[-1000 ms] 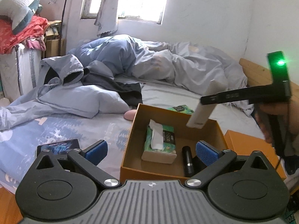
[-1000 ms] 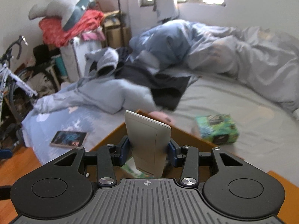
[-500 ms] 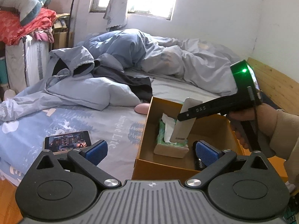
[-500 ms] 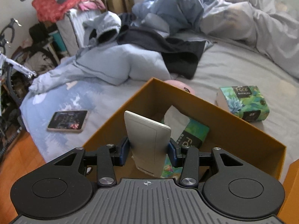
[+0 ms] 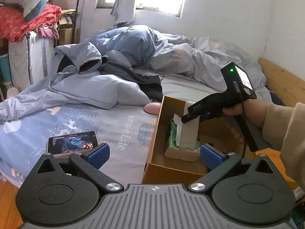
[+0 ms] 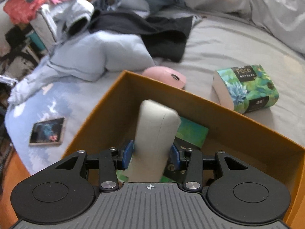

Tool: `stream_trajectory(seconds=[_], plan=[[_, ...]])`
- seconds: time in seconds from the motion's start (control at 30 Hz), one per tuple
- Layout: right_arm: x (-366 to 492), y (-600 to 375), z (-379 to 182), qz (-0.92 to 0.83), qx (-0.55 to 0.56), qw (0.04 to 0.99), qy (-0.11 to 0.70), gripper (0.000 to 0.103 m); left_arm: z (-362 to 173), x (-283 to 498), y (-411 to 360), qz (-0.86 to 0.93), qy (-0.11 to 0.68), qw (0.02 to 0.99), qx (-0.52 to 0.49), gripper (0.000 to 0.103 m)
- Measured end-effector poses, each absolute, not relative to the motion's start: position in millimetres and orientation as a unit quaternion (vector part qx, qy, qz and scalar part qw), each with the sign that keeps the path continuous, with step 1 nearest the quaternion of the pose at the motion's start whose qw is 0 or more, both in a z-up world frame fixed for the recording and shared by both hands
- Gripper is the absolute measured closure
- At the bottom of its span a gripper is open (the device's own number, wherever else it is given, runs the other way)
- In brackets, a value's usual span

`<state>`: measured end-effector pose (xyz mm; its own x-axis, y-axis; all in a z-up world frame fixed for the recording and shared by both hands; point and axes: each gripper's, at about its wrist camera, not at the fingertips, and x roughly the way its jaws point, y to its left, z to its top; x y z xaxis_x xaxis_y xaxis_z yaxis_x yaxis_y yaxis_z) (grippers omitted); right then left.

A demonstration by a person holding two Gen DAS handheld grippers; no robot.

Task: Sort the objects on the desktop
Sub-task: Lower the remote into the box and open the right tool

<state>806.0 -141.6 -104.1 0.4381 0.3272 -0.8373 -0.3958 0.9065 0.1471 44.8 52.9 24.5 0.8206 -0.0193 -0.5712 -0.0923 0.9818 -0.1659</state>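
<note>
My right gripper point(image 6: 151, 153) is shut on a white oblong case point(image 6: 156, 131) and holds it down inside the open orange box point(image 6: 209, 100). In the left wrist view the same case point(image 5: 189, 133) stands upright over a green tissue pack point(image 5: 171, 135) in the box point(image 5: 158, 129), with a hand on the right gripper point(image 5: 192, 114). My left gripper point(image 5: 154, 156) is open and holds nothing, low in front of the box's near wall. A phone point(image 5: 73, 142) lies on the blue sheet to its left.
A second green tissue pack point(image 6: 246, 87) and a pink mouse point(image 6: 165, 76) lie on the bed just beyond the box. The phone point(image 6: 46, 131) lies left of the box. Crumpled bedding and clothes point(image 5: 99, 76) cover the back of the bed. A wooden bed frame point(image 5: 282, 80) is at right.
The right gripper has come down with the white case from above the box to inside it. The left gripper stayed open and shifted slightly left of the box.
</note>
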Motion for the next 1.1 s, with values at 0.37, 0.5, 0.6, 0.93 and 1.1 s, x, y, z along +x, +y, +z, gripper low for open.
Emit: stream_trajectory(seconds=[0.37,0.5,0.6,0.93,1.1], plan=[[759.1,-135.0,-123.2,0.183,-0.041,0.846,0.499,0.057,24.9,48.9,52.6,0.027,0.303,0.948,-0.089,0.0],[736.2,-135.3,-124.2,0.179,-0.042,0.848,0.497,0.057,26.1,48.0,50.1,0.027,0.303,0.949,-0.087,0.0],[708.2,-137.3,-118.7,0.182,-0.038,0.851,0.491,0.056,27.6,45.4,47.9,0.027,0.302,0.949,-0.088,0.0],[562.2,-147.9,-62.8,0.204,-0.027,0.877,0.434,0.025,35.1,40.4,42.9,0.022,0.29,0.953,-0.084,0.0],[460.4,-134.2,-19.5,0.213,-0.017,0.894,0.394,0.014,39.0,32.8,38.0,0.021,0.283,0.956,-0.08,0.0]])
